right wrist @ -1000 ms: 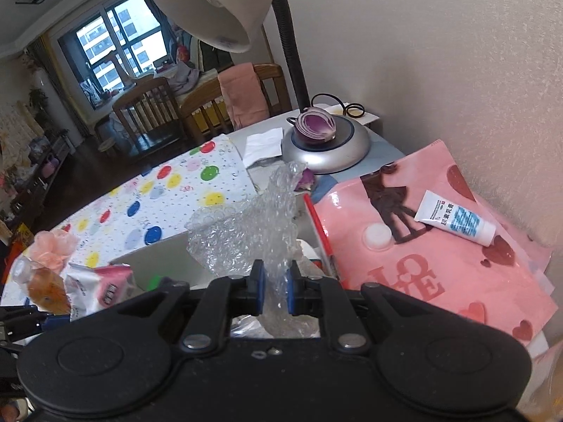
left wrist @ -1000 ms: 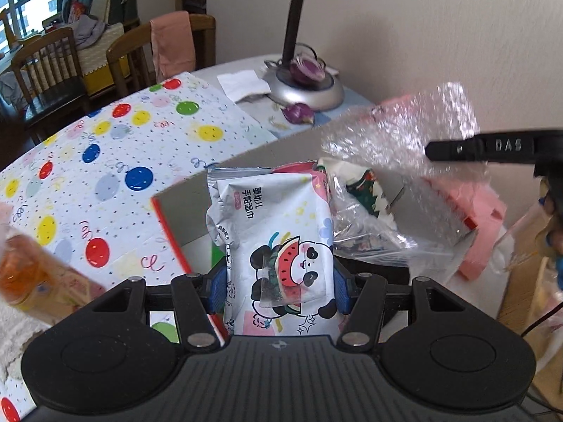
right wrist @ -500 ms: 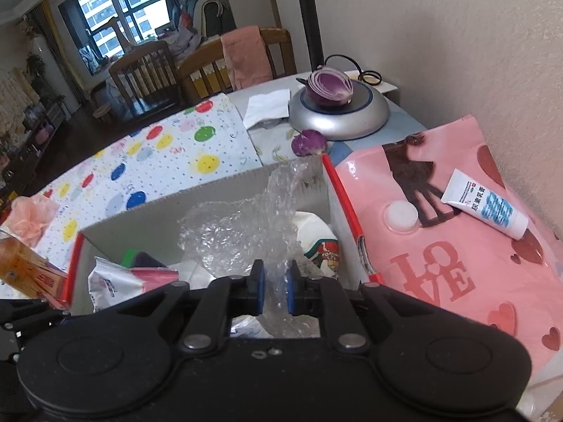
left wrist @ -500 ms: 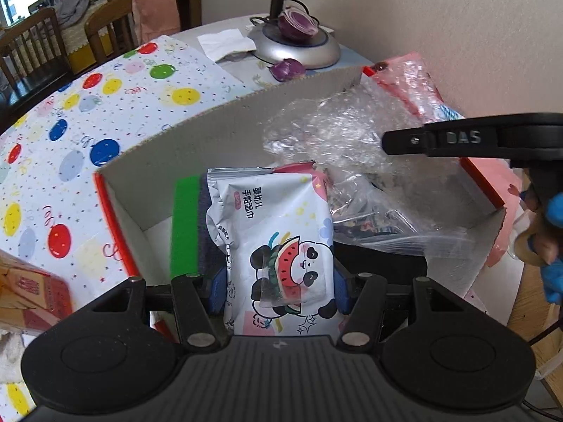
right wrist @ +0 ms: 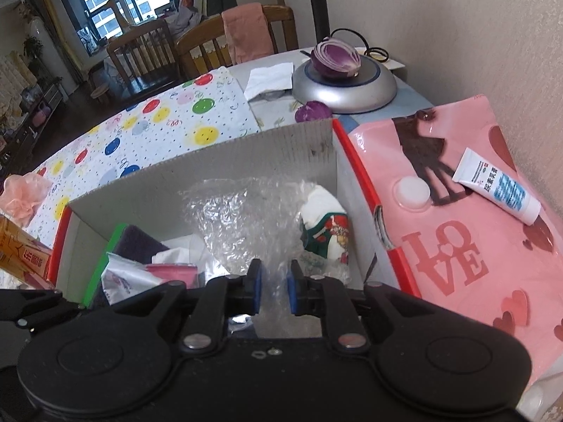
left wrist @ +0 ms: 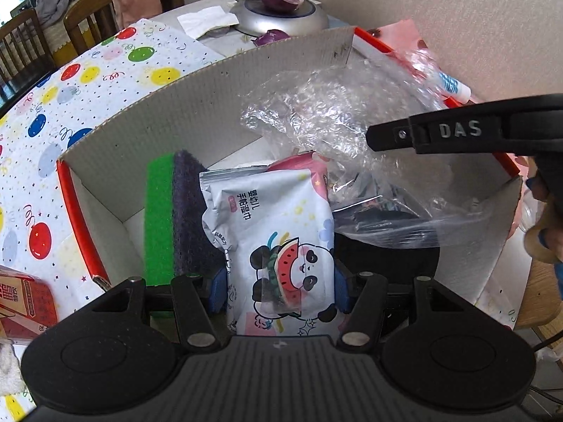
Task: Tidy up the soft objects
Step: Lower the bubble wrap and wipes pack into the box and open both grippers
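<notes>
Two claws have come down into the cardboard box (left wrist: 197, 98) since a moment ago. The right claw (right wrist: 273, 290) is opening now, and the bubble wrap (right wrist: 246, 221) between its pads looks released, lying just ahead of it in the box. The left claw (left wrist: 279, 288) still pinches one wet-wipes pack (left wrist: 278, 239), low inside the box. I think this pack goes down next. Counted: one box, one bubble wrap, one pack, one green sponge (left wrist: 160, 218) left of the left claw, one printed cloth (right wrist: 325, 225) ahead-right of the right claw.

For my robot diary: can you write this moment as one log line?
left hand-held gripper: holding wipes pack | right hand-held gripper: opening, bubble wrap between | place: box
</notes>
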